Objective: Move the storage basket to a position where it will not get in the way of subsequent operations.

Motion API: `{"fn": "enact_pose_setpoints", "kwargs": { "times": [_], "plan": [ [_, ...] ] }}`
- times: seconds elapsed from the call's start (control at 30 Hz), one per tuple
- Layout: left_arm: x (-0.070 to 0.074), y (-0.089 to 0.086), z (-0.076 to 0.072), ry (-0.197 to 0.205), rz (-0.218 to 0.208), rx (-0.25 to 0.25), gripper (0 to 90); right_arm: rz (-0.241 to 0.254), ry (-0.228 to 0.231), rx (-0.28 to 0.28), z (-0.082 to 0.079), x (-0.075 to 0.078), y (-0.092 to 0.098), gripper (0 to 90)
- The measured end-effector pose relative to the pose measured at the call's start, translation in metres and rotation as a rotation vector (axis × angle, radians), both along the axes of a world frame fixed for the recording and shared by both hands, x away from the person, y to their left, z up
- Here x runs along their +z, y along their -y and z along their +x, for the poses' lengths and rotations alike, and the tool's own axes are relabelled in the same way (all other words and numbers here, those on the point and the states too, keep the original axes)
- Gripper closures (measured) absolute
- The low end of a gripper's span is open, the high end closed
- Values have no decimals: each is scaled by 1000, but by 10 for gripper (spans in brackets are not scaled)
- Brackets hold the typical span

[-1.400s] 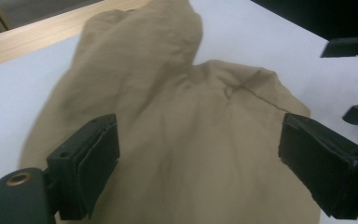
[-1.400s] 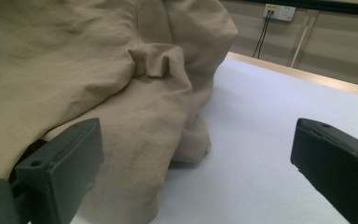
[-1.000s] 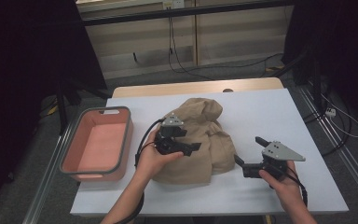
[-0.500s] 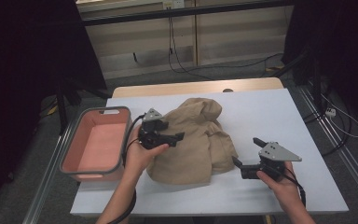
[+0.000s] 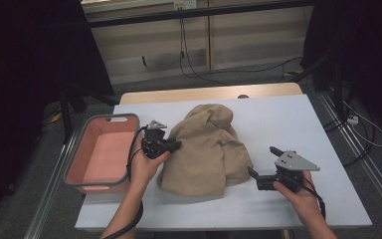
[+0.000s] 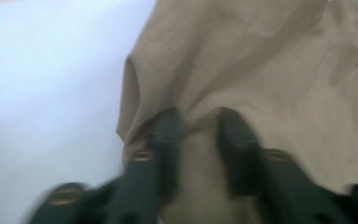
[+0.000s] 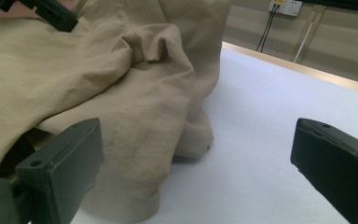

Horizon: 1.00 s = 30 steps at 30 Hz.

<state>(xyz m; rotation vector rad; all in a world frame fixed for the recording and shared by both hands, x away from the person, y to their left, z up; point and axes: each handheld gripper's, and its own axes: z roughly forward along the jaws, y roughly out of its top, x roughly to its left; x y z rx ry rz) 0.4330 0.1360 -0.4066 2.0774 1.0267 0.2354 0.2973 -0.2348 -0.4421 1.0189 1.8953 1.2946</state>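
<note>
Nearest the person, the right gripper rests on the white tabletop just off the near right corner of the tan garment, its jaws spread wide with nothing between them; in the right gripper view a hem of the cloth lies just beside one jaw. Farther in, at the garment's left edge, the left gripper has just been closing its jaws, and they now pinch a raised fold of the fabric, which puckers between the pads. The garment sits rumpled in the middle of the tabletop, and left of it stands the pink bin.

The cloth looks light, soft and limp: it will sag and trail from any single hold and offer no stiffness to push against. A thick fold or seam near an edge seems the safest hold, since a thin single layer could slip free. A second hold at the near right corner would probably keep it from dragging.
</note>
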Motion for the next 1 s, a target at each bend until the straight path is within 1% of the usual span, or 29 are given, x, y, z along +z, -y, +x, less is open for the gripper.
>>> {"fn": "enact_pose_setpoints", "kwargs": {
  "times": [0.03, 0.07, 0.1, 0.17, 0.2, 0.23, 0.27, 0.3, 0.33, 0.37, 0.4, 0.43, 0.47, 0.5, 0.53, 0.57, 0.6, 0.63, 0.67, 0.7, 0.73, 0.77, 0.8, 0.83, 0.87, 0.9, 0.93, 0.97, 1.0],
  "plan": [
    [-4, 0, 1, -31, -9, 6, 851, -7, -4, -3, 1, 0, 0, 20],
    [-4, 0, 1, -31, -9, 6, 900, -10, -3, -5, 1, 0, 0, 20],
    [-7, 1, 2, -54, -20, -5, 900, -11, -2, -5, 2, 0, 1, 20],
    [-9, 2, 2, -57, -16, -4, 900, -10, -3, -5, 2, 1, 1, 20],
    [-9, 3, 2, -68, -7, -13, 900, -10, -4, -6, 3, 1, 1, 20],
    [-10, 6, 0, -57, 0, -15, 900, -9, -4, -6, 4, 1, 1, 20],
    [-10, 6, 0, -57, 0, -15, 900, -9, -5, -6, 5, 1, 0, 20],
    [-8, 6, -1, -43, 0, -8, 900, -9, -5, -6, 5, 1, 0, 20],
    [-2, 5, -2, -11, 0, -1, 900, -10, -4, -6, 5, 1, 0, 20],
    [2, 3, -2, 12, 12, 5, 900, -8, -5, -5, 5, 1, 0, 20],
    [2, 3, -2, 12, 12, 5, 866, -8, -5, -5, 5, 1, 0, 20],
    [5, 0, -3, 30, 11, 22, 866, -9, -4, -4, 4, 1, 0, 20],
    [8, -3, -2, 35, 0, 44, 780, -10, -3, -5, 4, 1, 0, 20],
    [13, -7, -2, 43, 10, 65, 590, -7, -2, -5, 4, 2, 1, 20],
    [13, -7, -2, 43, 10, 65, 545, -7, -2, -5, 4, 2, 1, 20],
    [14, -8, -2, 56, 15, 80, 545, -9, -1, -5, 4, 2, 1, 20],
    [14, -9, -1, 74, 18, 107, 481, -9, -3, -4, 4, 2, 1, 20],
    [13, -10, 0, 75, 18, 121, 406, -10, -2, -1, 4, 2, 1, 20],
    [11, -10, 1, 70, 29, 126, 332, -13, -2, 0, 4, 2, 0, 20],
    [6, -11, 4, 61, 30, 136, 253, -19, 0, 1, 4, 2, 0, 20],
    [6, -11, 4, 61, 30, 136, 250, -19, 0, 1, 4, 2, 0, 20],
    [-1, -8, 6, 23, 24, 130, 244, -19, -1, 3, 3, 1, 0, 20],
    [-1, -8, 6, 23, 24, 130, 227, -19, -1, 3, 3, 1, 0, 20],
    [-10, -3, 7, -12, -29, 99, 237, -25, -1, 4, 4, 1, -1, 21],
    [-10, -3, 7, -12, -29, 99, 311, -25, -1, 4, 4, 1, -1, 21],
    [-13, -1, 8, -40, -67, 83, 311, -26, -7, 1, 4, 1, -1, 22],
    [-14, 1, 7, -46, -85, 78, 375, -27, -7, 0, 4, 1, 0, 22],
    [-14, 3, 6, -50, -103, 56, 556, -25, -3, 0, 4, 1, 0, 22],
    [-13, 4, 5, -60, -119, 46, 556, -25, -3, 0, 4, 1, 0, 22]
  ]
}}
